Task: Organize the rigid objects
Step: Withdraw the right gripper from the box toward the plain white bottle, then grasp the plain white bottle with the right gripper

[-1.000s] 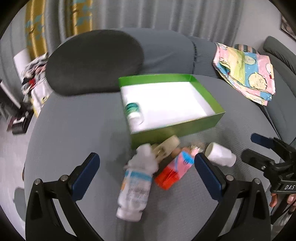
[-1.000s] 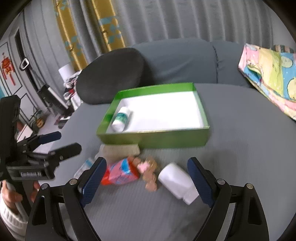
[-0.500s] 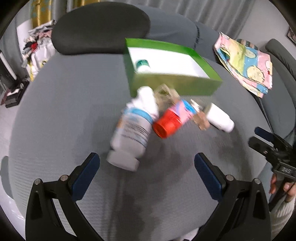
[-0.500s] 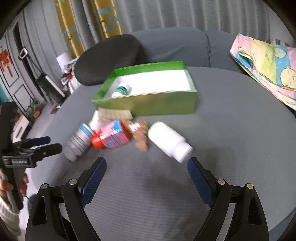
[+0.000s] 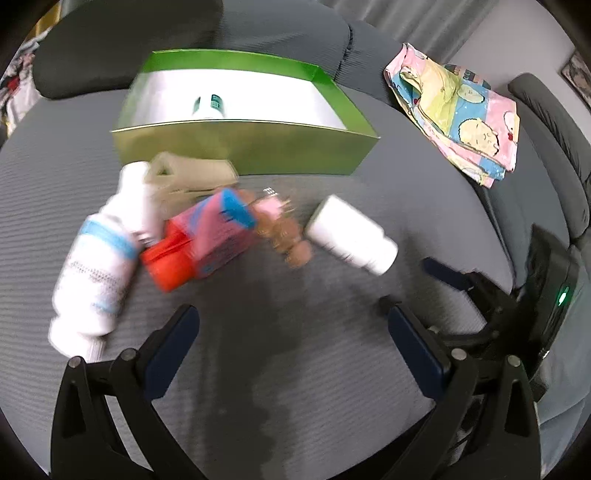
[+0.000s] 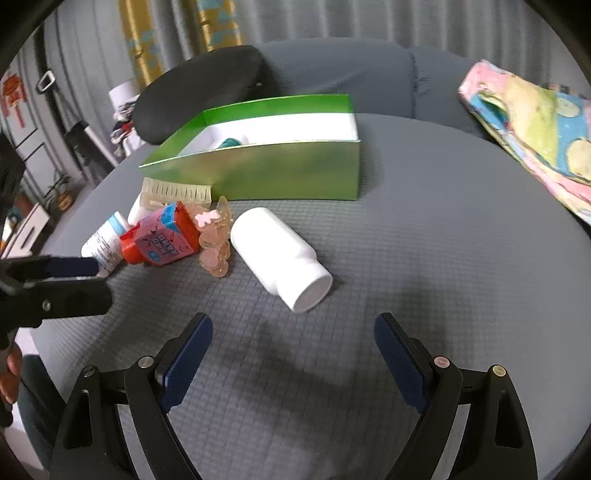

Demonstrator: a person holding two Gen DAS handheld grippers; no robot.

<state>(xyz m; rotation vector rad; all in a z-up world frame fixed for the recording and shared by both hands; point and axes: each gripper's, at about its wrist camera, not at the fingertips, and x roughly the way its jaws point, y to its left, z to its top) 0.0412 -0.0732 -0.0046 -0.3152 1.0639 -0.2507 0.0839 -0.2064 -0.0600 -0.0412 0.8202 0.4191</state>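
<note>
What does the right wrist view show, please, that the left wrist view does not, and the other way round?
Only the right wrist view shows the gold-patterned curtains, the comb's teeth crisply, and the left gripper from the side. Only the left wrist view shows the blue-banded bottle at full length and the right gripper with a green light behind it. Both show the green box holding a small bottle, the plain white bottle, the pink carton, and the patterned cloth.
</note>
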